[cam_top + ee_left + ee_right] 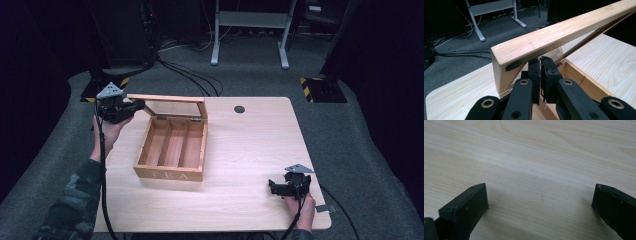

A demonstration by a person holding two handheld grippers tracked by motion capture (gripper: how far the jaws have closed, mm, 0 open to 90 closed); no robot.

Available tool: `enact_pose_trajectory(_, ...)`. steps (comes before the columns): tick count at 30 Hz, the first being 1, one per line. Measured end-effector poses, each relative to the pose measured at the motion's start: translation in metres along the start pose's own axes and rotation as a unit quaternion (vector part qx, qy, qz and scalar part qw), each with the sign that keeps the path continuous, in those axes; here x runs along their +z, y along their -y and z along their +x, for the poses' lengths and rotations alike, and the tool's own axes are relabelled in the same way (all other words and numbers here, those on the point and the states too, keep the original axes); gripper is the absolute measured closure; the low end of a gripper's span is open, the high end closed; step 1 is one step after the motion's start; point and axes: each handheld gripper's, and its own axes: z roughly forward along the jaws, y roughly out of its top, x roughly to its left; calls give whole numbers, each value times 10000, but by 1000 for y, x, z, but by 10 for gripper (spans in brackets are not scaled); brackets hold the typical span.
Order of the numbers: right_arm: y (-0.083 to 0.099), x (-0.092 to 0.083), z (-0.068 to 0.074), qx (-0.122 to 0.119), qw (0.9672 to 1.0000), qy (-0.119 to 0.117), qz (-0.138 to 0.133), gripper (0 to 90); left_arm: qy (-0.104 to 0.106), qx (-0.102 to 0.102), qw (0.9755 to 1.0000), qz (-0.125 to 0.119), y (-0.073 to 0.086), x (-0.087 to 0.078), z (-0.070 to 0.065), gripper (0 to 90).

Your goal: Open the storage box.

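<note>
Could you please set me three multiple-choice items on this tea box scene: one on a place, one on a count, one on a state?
1. Where does the light wooden box marked TEA stand on the pale wooden table?
A. on the person's left half
B. at the far right corner
C. beside the right gripper

2. How many compartments does it have?
A. two
B. three
C. six

3. How stands the glass-paned wooden lid?
A. shut flat
B. lying detached on the table
C. raised on its hinges

Key: 1 A, in the high view it sits left of centre, far from the right gripper. 2 B, two dividers make three long bays. 3 C, it stands up behind the box, with the left gripper at its edge.
</note>
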Motion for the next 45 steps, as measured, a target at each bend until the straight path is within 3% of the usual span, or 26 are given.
enact_pose_trajectory(31,0,0,0,-7,10000,-1,-2,0,43,12,10000,-22,3,-4,0,855)
enact_pose_trajectory(45,0,0,0,-6,10000,1,-3,0,80,62,9999,-33,21,-5,-8,852)
